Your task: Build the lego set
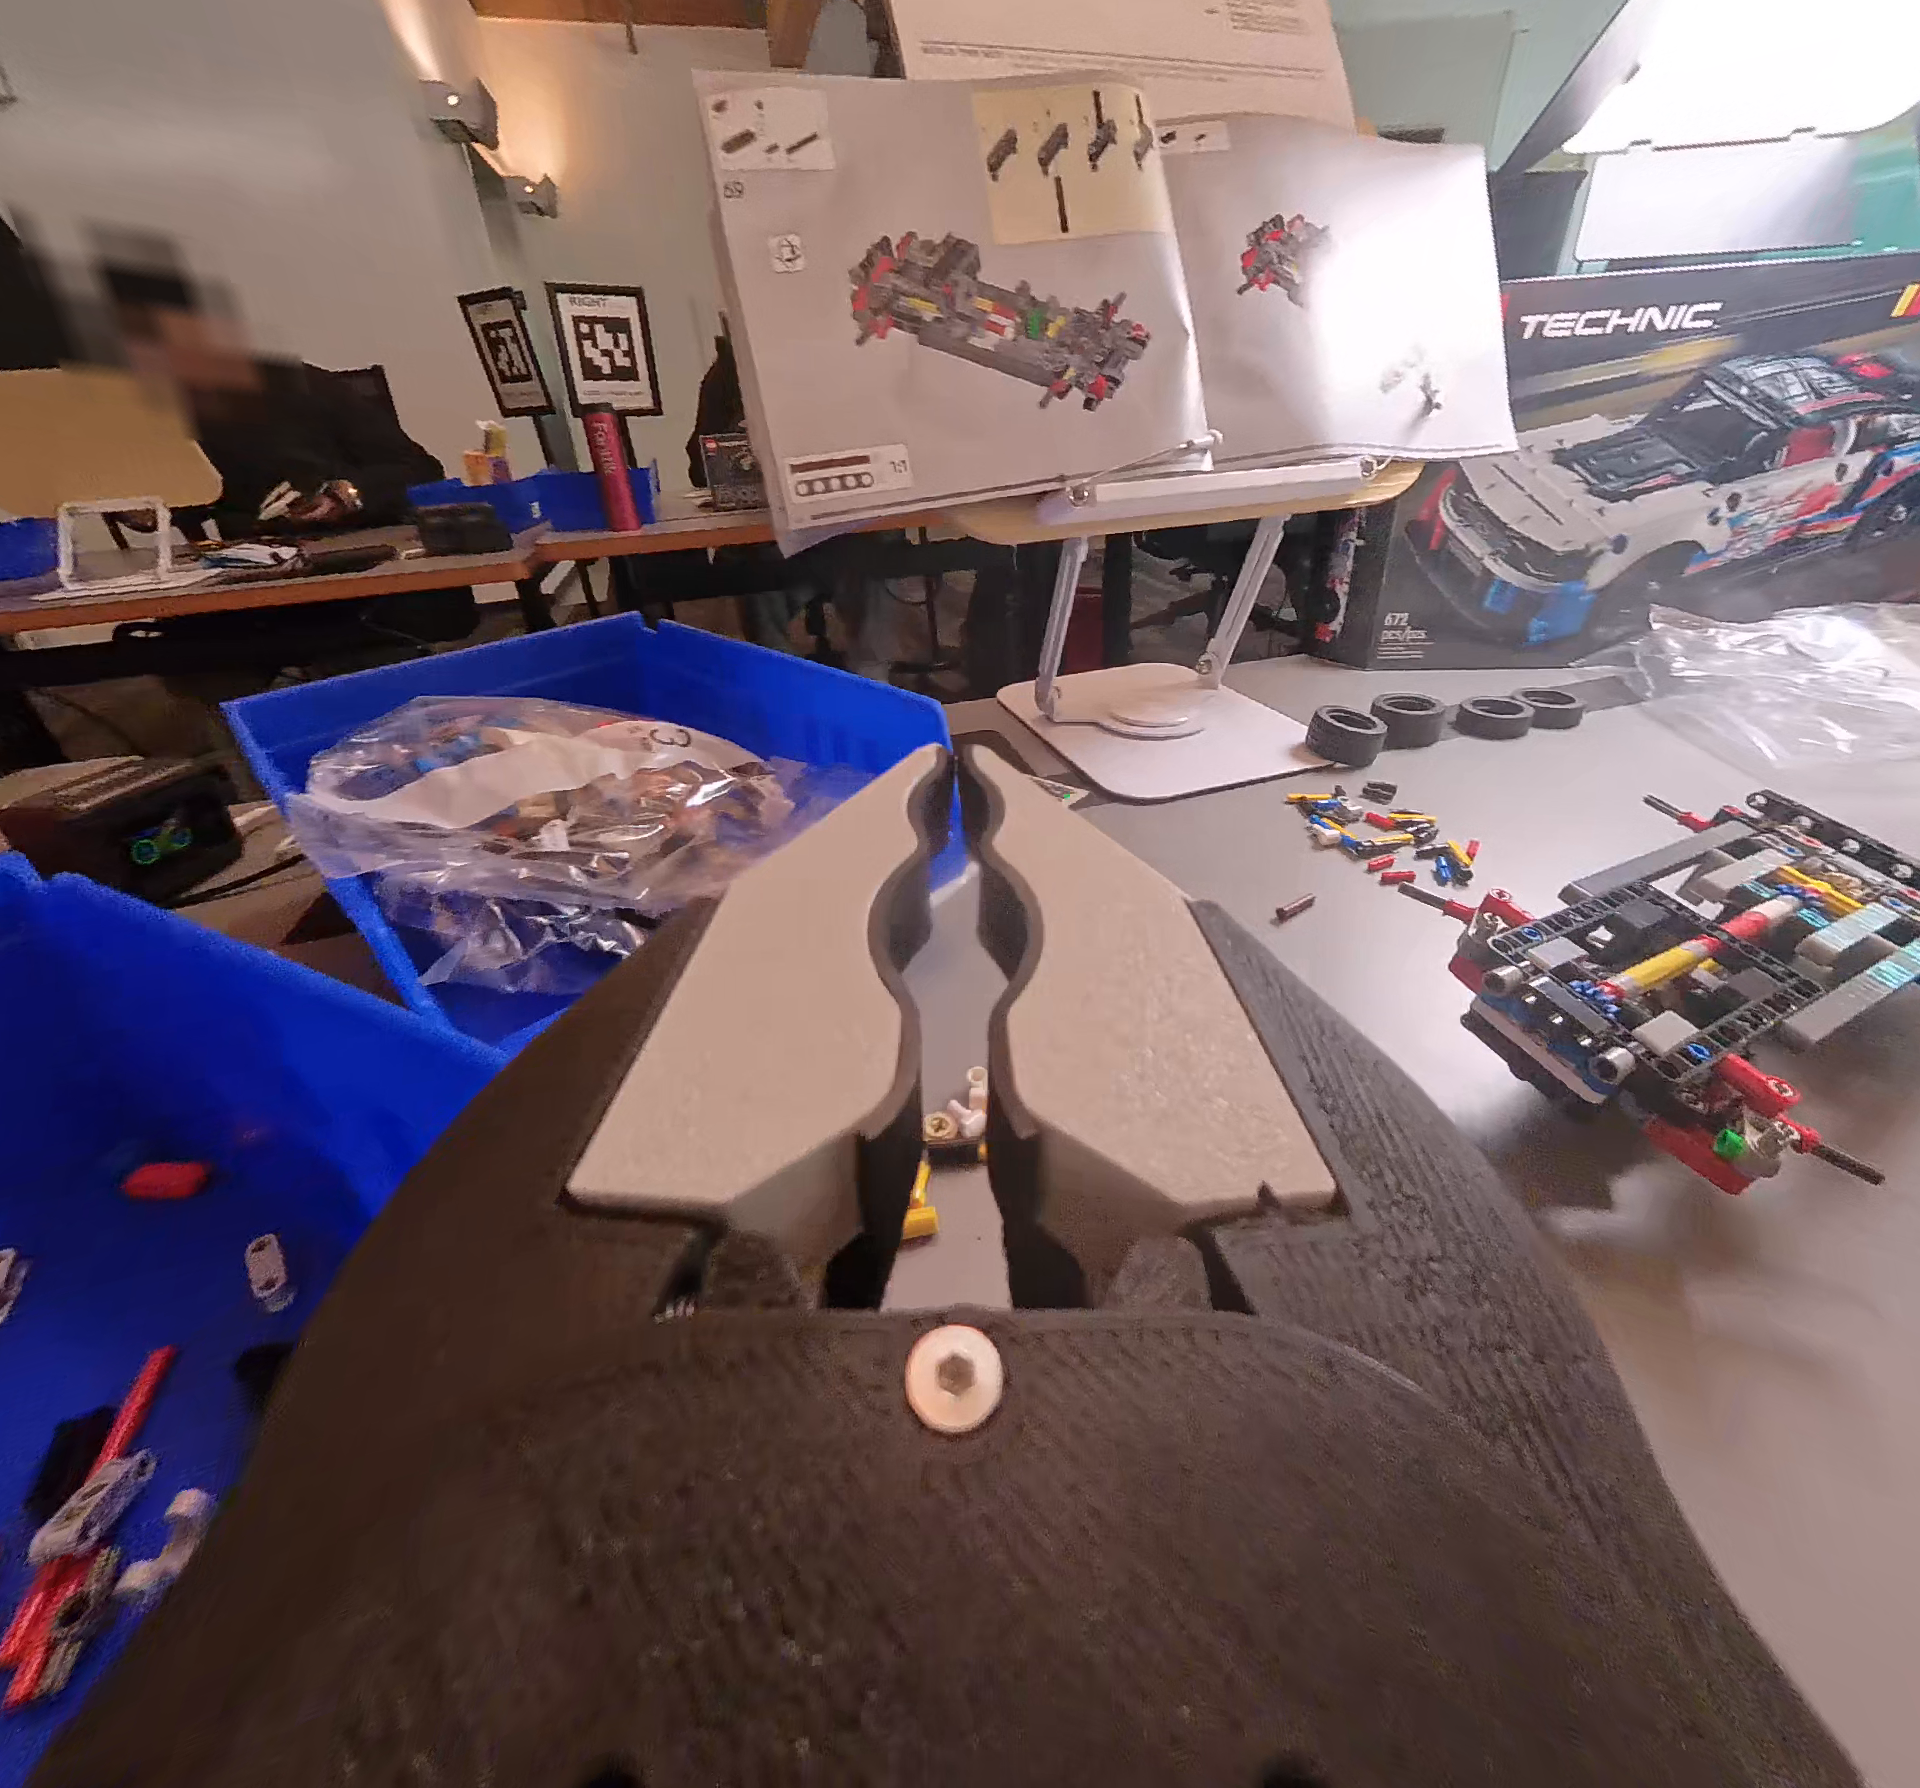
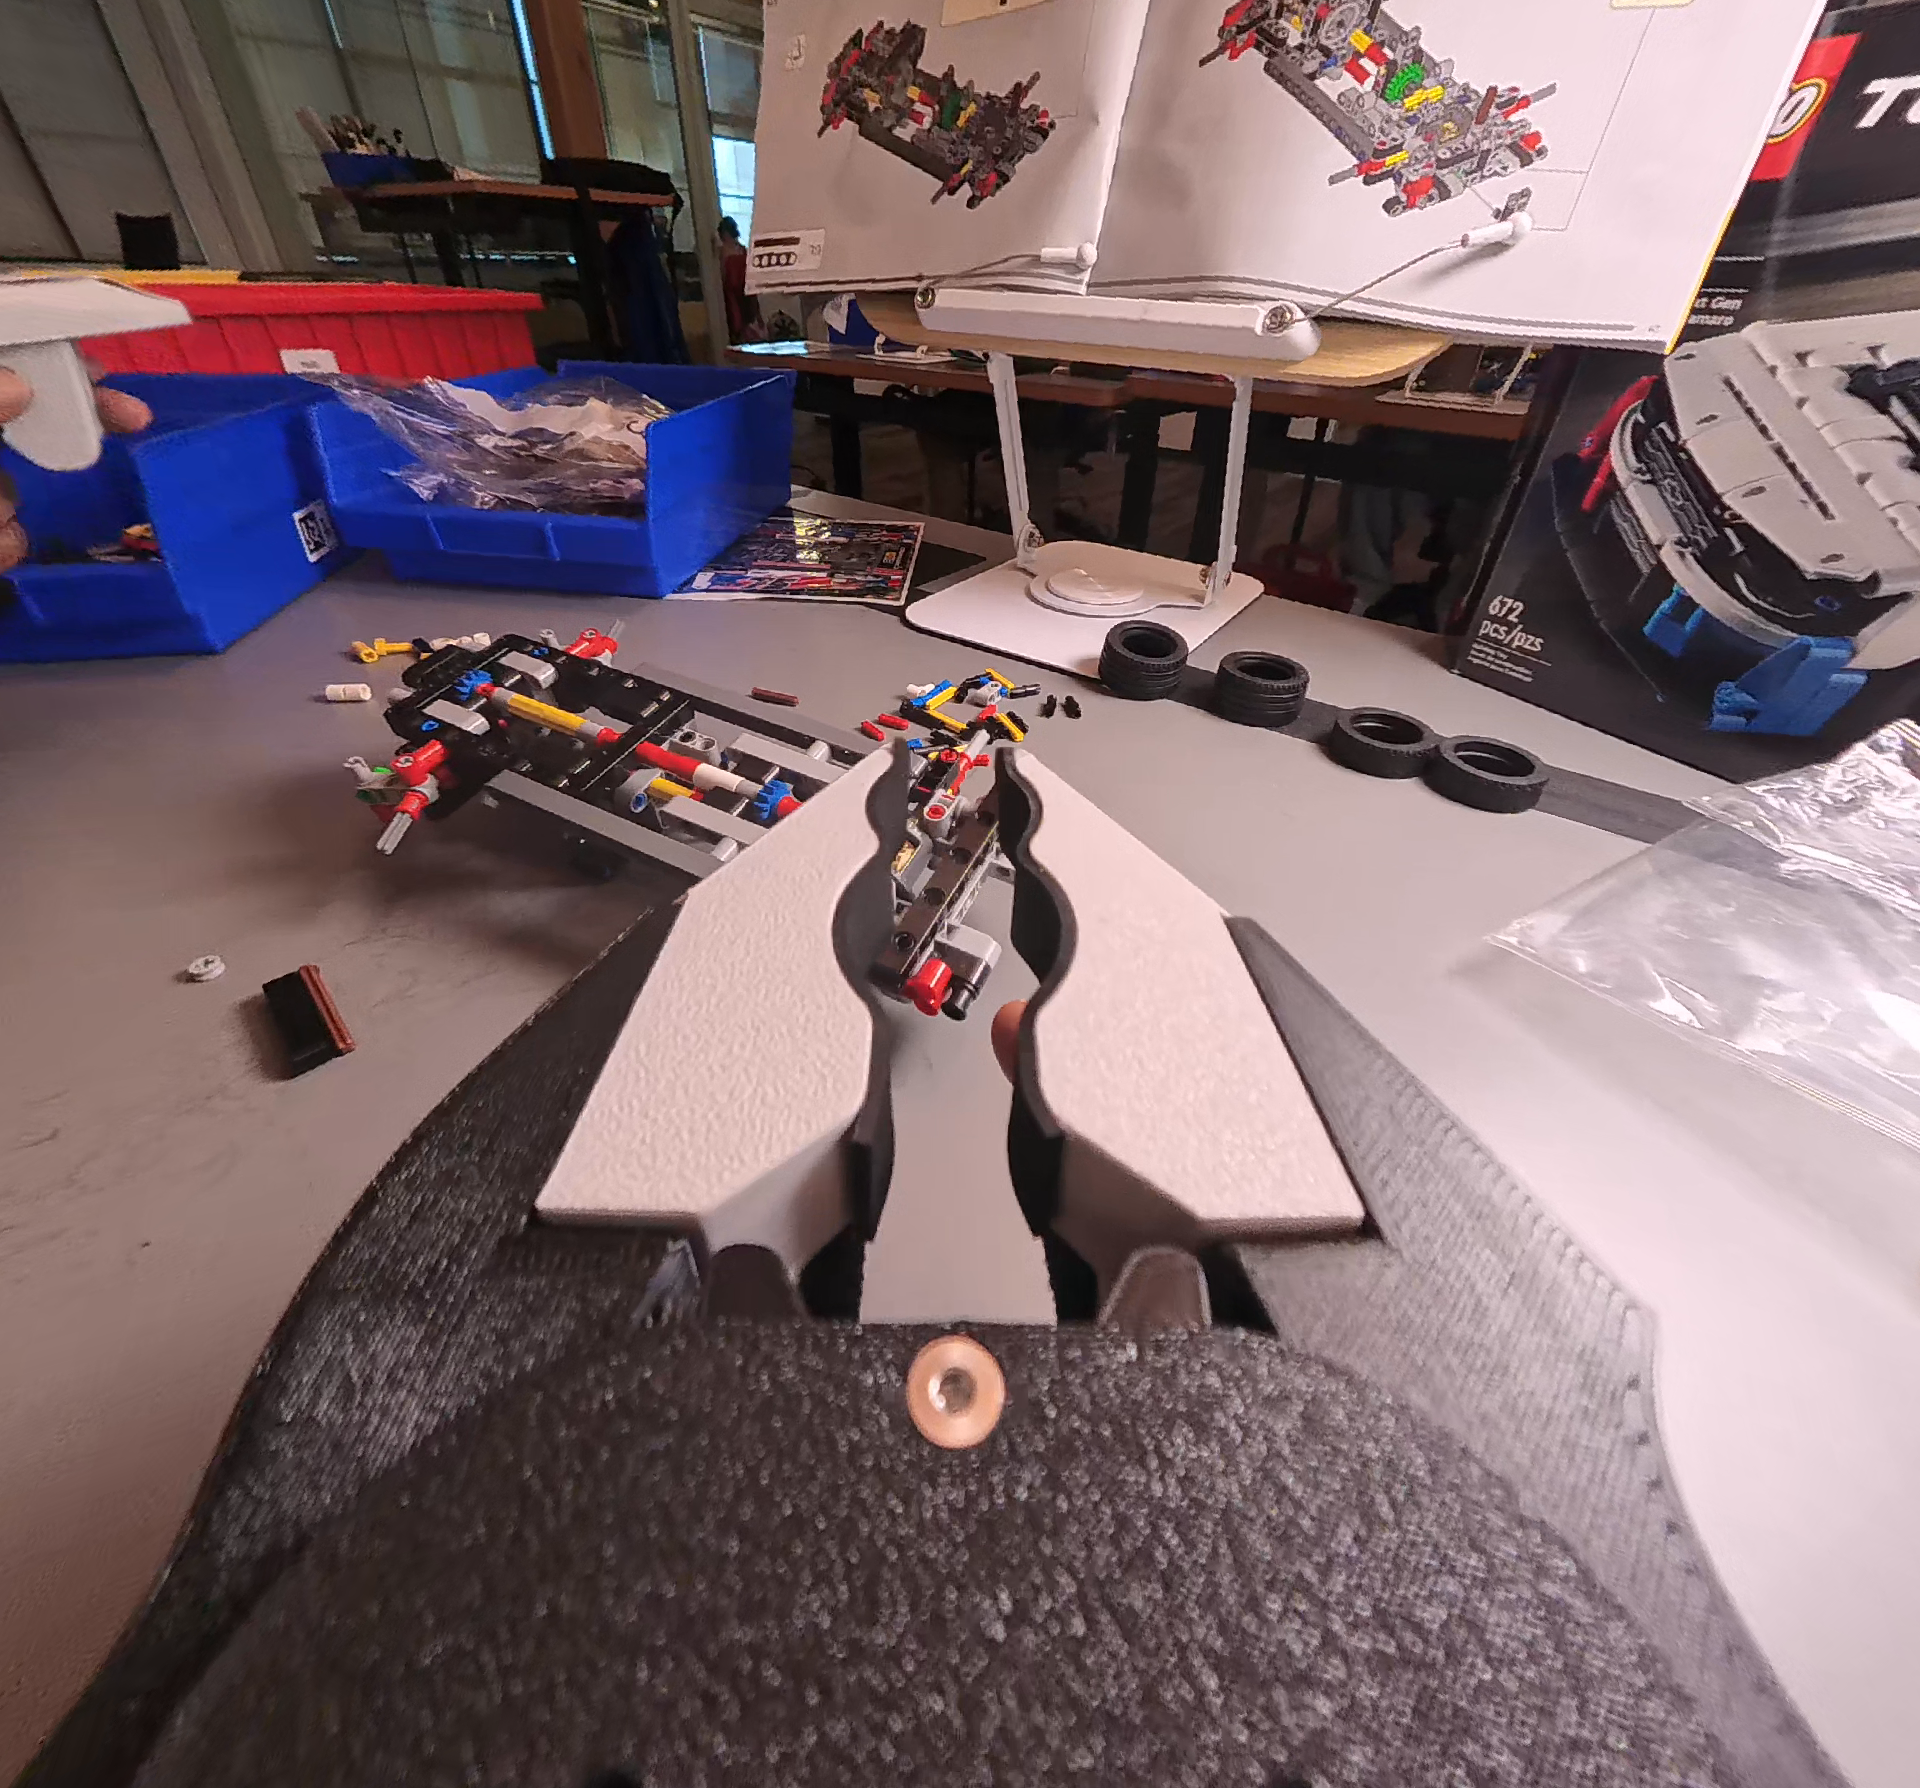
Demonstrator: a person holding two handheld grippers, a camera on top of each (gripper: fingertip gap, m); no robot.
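Note:
The partly built lego chassis (image 2: 582,741) lies slanted on the grey table (image 2: 312,1167), and it also shows in the left wrist view (image 1: 1704,969). My right gripper (image 2: 945,767) is closed around its near end, where a black beam and a red pin (image 2: 928,982) sit between the pads. My left gripper (image 1: 954,774) is shut with its tips touching and holds nothing. It hovers by the edge of a blue bin (image 1: 582,668). Part of it, with a hand, shows at the far left of the right wrist view (image 2: 52,388).
The open instruction booklet (image 2: 1195,97) stands on a white stand (image 2: 1081,595). Also here are several black tires (image 2: 1262,689), loose small pieces (image 2: 966,699), a brown-black piece (image 2: 307,1016), blue bins (image 2: 561,543) with bagged parts, the set's box (image 2: 1714,543) and clear plastic bags (image 2: 1714,959). Tip to tip, the grippers are about 40 cm apart.

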